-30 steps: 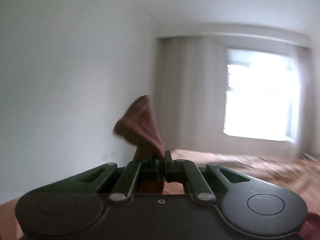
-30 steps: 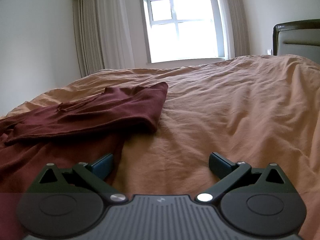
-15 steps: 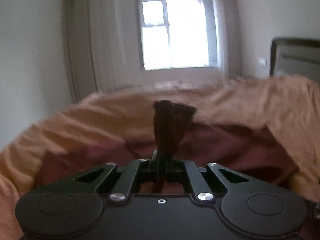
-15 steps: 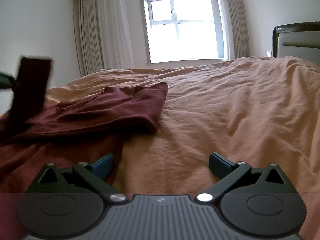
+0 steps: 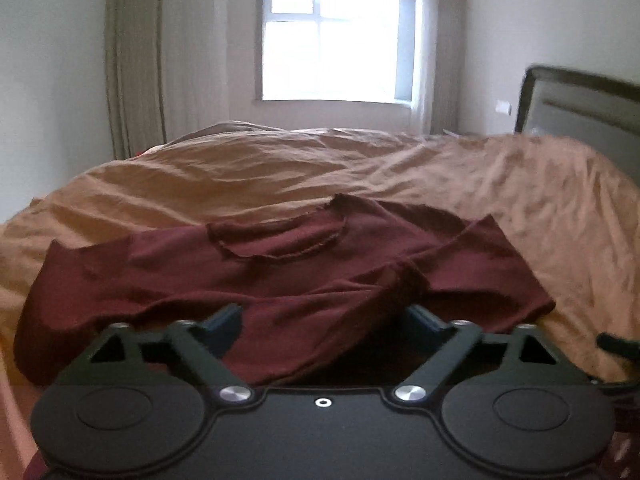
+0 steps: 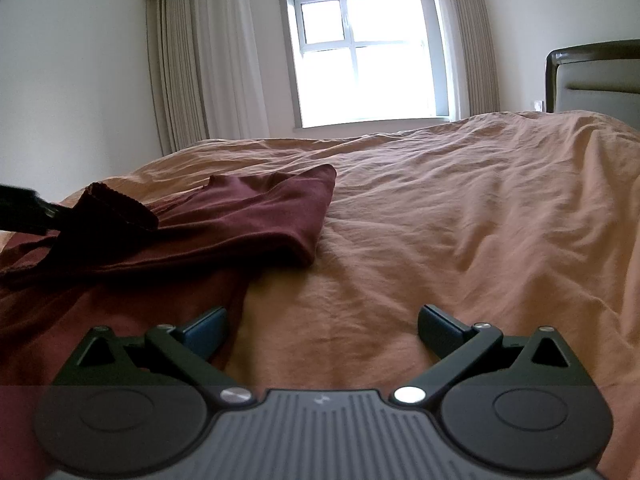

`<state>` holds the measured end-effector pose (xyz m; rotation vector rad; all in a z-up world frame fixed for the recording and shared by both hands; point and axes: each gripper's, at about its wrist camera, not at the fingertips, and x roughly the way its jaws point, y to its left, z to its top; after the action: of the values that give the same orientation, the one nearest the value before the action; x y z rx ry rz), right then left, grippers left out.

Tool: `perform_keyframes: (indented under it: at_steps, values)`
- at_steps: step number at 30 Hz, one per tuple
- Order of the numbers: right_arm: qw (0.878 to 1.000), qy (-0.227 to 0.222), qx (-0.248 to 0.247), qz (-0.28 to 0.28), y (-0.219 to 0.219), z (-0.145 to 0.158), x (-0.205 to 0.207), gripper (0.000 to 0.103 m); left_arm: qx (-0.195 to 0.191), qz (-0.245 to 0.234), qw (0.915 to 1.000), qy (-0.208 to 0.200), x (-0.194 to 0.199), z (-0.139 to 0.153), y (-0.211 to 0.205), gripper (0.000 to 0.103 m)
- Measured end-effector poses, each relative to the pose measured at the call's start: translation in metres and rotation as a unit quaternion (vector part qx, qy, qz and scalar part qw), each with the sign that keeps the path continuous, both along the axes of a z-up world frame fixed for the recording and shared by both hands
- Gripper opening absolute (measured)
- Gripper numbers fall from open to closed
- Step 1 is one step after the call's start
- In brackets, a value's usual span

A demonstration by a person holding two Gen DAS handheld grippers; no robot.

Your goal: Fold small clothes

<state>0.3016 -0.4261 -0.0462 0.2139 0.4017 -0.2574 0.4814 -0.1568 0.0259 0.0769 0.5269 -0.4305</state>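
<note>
On the bed (image 6: pixel 440 208), maroon shirt (image 5: pixel 280 272) lies ahead of both wide-open, empty tongs (image 5: pixel 324 320) (image 6: pixel 322 328).

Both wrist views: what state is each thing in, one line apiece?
Left gripper: open, holding nothing, over the shirt.
Right gripper: open, empty, low over the bedspread.
Maroon shirt: lying on the bed, partly folded, rumpled.
Bedspread: spread out, wrinkled.
Curtains: drawn back.
Window: looks shut.
</note>
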Motion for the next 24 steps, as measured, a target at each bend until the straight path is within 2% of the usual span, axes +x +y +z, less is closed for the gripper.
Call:
perform_keyframes:
  at_steps: [3, 6, 9, 13, 17, 20, 24]
  values:
    - [1.0, 0.0, 0.0, 0.0, 0.0, 0.0, 0.0, 0.103, -0.023, 0.026, 0.9994, 0.002, -0.01, 0.01, 0.032, 0.1]
    - [1.0, -0.003, 0.0, 0.0, 0.0, 0.0, 0.0, 0.103, -0.028, 0.06, 0.9977, 0.008, -0.013, 0.014, 0.07, 0.102]
    - [1.0, -0.014, 0.0, -0.001, 0.0, 0.001, -0.004, 0.103, -0.015, 0.108, 0.994, 0.007, -0.011, 0.014, 0.107, 0.102]
    - [0.999, -0.039, 0.001, 0.006, 0.0, 0.014, -0.013, 0.103, 0.011, 0.191, 0.9816, -0.005, -0.001, 0.018, 0.158, 0.102]
    - [0.997, -0.063, -0.015, 0.047, 0.01, 0.041, -0.013, 0.103, -0.009, 0.199, 0.98, -0.006, 0.016, 0.02, 0.2, 0.102]
    - [0.992, -0.069, -0.007, 0.103, 0.021, 0.059, 0.005, 0.103, -0.037, 0.199, 0.9792, 0.009, 0.036, 0.017, 0.22, 0.102]
    - [0.983, -0.072, 0.06, 0.159, 0.029, 0.076, 0.046, 0.103, -0.068, 0.198, 0.9772, 0.032, 0.071, 0.007, 0.23, 0.102]
